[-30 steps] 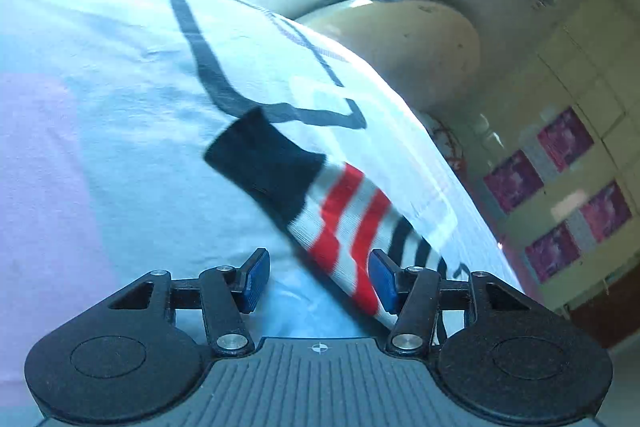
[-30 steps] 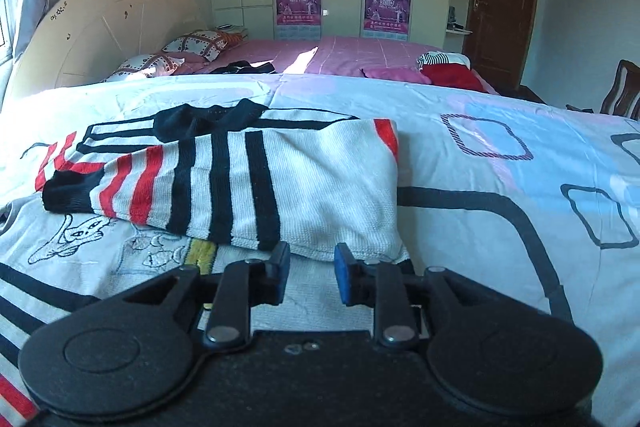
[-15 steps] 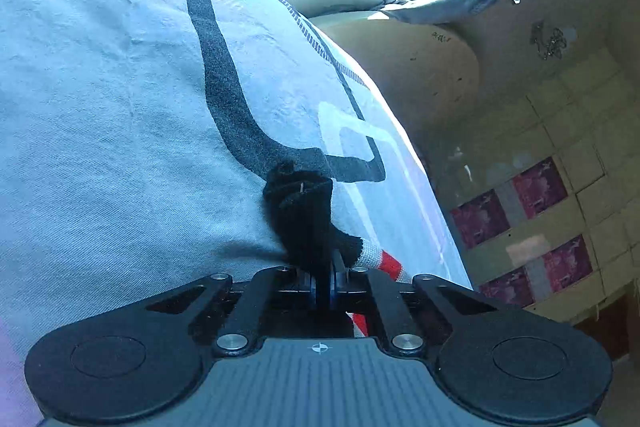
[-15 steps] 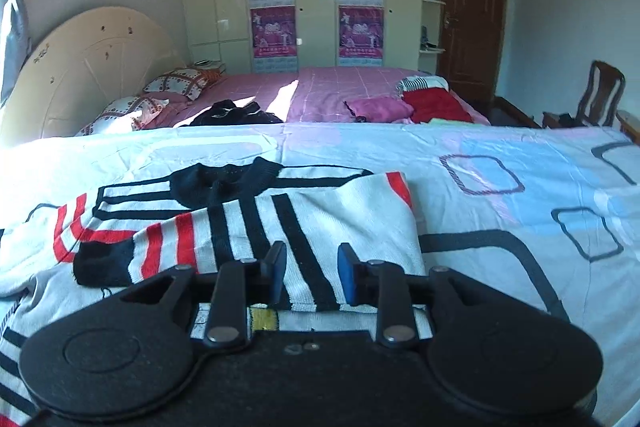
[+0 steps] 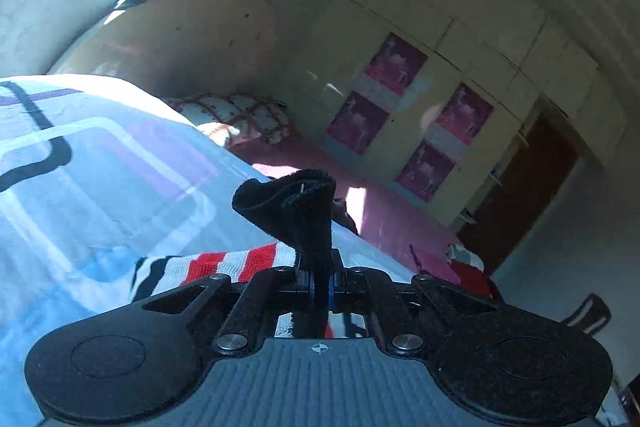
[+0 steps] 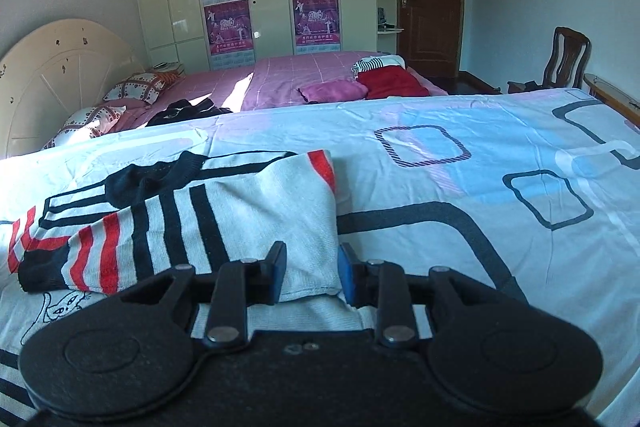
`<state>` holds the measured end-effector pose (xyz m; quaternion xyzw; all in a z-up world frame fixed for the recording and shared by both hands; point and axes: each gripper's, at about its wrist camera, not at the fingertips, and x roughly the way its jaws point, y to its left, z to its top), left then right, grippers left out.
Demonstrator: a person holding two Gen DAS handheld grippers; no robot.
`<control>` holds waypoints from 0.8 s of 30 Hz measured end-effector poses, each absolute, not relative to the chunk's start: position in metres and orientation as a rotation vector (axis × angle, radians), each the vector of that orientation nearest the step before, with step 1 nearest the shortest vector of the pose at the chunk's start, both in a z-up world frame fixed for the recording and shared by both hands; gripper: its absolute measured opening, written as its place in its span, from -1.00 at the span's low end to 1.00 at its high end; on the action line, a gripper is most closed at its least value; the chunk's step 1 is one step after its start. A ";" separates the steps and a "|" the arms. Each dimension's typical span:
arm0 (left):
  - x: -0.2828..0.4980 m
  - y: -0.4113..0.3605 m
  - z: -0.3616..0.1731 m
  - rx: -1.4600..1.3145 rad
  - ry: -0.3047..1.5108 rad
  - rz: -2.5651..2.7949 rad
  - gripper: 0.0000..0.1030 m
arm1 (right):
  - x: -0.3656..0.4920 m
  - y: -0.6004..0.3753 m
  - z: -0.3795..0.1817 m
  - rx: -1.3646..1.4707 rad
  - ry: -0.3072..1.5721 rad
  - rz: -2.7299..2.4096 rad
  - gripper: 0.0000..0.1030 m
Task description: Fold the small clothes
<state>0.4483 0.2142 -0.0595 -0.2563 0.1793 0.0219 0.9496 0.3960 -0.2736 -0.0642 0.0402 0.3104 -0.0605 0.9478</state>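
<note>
A white knit sweater (image 6: 240, 219) with black and red stripes lies folded on the pale blue patterned bed sheet (image 6: 460, 187). Below its folded part shows white knit with a cat drawing (image 6: 60, 307). My left gripper (image 5: 320, 287) is shut on the black cuff (image 5: 296, 203) of a striped sleeve (image 5: 224, 265), held up off the sheet, the sleeve trailing down to the left. My right gripper (image 6: 312, 275) hovers low over the sweater's near right corner, jaws a little apart, with the white fabric edge lying under the gap. The left gripper is outside the right wrist view.
Beyond the sheet is a pink bed (image 6: 320, 75) with a red garment (image 6: 392, 83), a pink one and dark clothes. A rounded headboard (image 6: 68, 75) stands at the left. At the right are a wooden chair (image 6: 568, 55) and the bed's wooden edge (image 6: 612, 99).
My left gripper closed on the black cuff, lifted it off the sheet and swung up toward the room. The right gripper rose slightly and stayed over the sweater's corner.
</note>
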 end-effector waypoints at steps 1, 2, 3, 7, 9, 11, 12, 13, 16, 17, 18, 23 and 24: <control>0.460 0.187 -0.058 -0.488 0.377 0.006 -0.90 | 0.395 -0.279 -0.064 0.088 0.628 -0.118 -0.45; 0.469 0.157 -0.056 -0.458 0.392 -0.031 -0.90 | 0.395 -0.285 -0.064 0.091 0.625 -0.117 -0.45; 0.476 0.132 -0.055 -0.432 0.406 -0.065 -0.90 | 0.395 -0.291 -0.064 0.093 0.621 -0.119 -0.45; 0.500 0.032 -0.061 -0.335 0.466 -0.192 -0.90 | 0.391 -0.321 -0.064 0.100 0.617 -0.145 -0.45; 0.510 -0.010 -0.067 -0.286 0.503 -0.237 -0.90 | 0.388 -0.338 -0.065 0.117 0.617 -0.163 -0.45; 0.518 -0.045 -0.078 -0.247 0.570 -0.276 -0.90 | 0.385 -0.354 -0.068 0.128 0.624 -0.180 -0.43; 0.523 -0.059 -0.084 -0.226 0.615 -0.297 -0.89 | 0.383 -0.360 -0.070 0.135 0.631 -0.185 -0.41; 0.529 -0.074 -0.093 -0.196 0.670 -0.309 -0.89 | 0.382 -0.366 -0.072 0.143 0.635 -0.187 -0.35; 0.518 -0.105 -0.103 -0.134 0.708 -0.316 -0.07 | 0.376 -0.377 -0.075 0.173 0.639 -0.182 -0.22; 0.508 -0.106 -0.097 -0.146 0.681 -0.332 0.05 | 0.375 -0.379 -0.075 0.180 0.638 -0.175 -0.21; 0.495 -0.101 -0.090 -0.151 0.651 -0.324 0.08 | 0.375 -0.378 -0.074 0.188 0.634 -0.164 -0.21; 0.432 -0.034 -0.071 -0.150 0.594 -0.191 0.08 | 0.387 -0.352 -0.070 0.250 0.628 -0.032 -0.22; 0.426 -0.008 -0.075 -0.128 0.591 -0.142 0.07 | 0.393 -0.341 -0.070 0.266 0.630 0.012 -0.22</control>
